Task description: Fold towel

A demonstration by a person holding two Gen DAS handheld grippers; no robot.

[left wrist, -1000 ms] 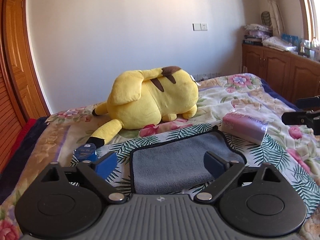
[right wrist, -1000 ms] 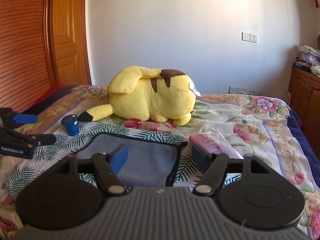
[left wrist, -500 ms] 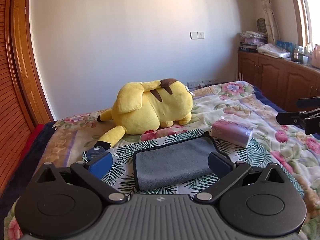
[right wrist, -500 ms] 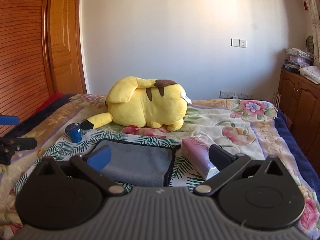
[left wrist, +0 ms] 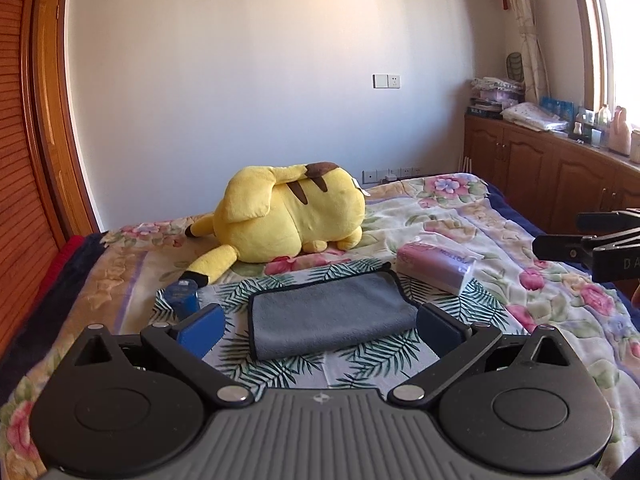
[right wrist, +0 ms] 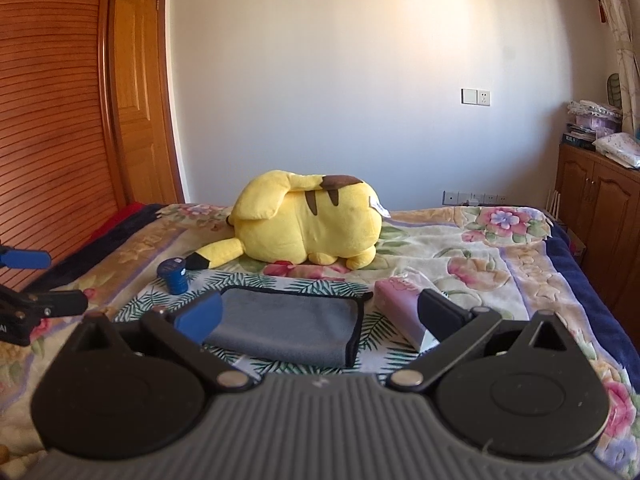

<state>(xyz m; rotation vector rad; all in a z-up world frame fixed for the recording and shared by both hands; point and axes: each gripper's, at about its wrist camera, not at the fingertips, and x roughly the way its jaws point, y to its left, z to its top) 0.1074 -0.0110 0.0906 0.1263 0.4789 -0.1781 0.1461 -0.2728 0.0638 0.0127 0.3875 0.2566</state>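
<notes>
A grey towel with black trim (left wrist: 328, 314) lies folded flat on the floral bedspread; it also shows in the right wrist view (right wrist: 288, 326). My left gripper (left wrist: 320, 330) is open and empty, held above the bed just short of the towel's near edge. My right gripper (right wrist: 320, 318) is open and empty, held back from the towel, its fingers framing the towel and a pink pack. Each gripper shows at the edge of the other's view: the right one (left wrist: 592, 246) and the left one (right wrist: 28, 280).
A yellow plush toy (left wrist: 288, 212) lies behind the towel. A pink tissue pack (left wrist: 436, 266) sits to the towel's right, a small blue jar (left wrist: 183, 296) to its left. Wooden cabinets (left wrist: 560, 176) stand on the right, a wooden door (right wrist: 136, 112) on the left.
Both grippers have pulled back and risen from the towel, so it looks smaller and farther. The right gripper's fingers have spread wider. The towel has not moved.
</notes>
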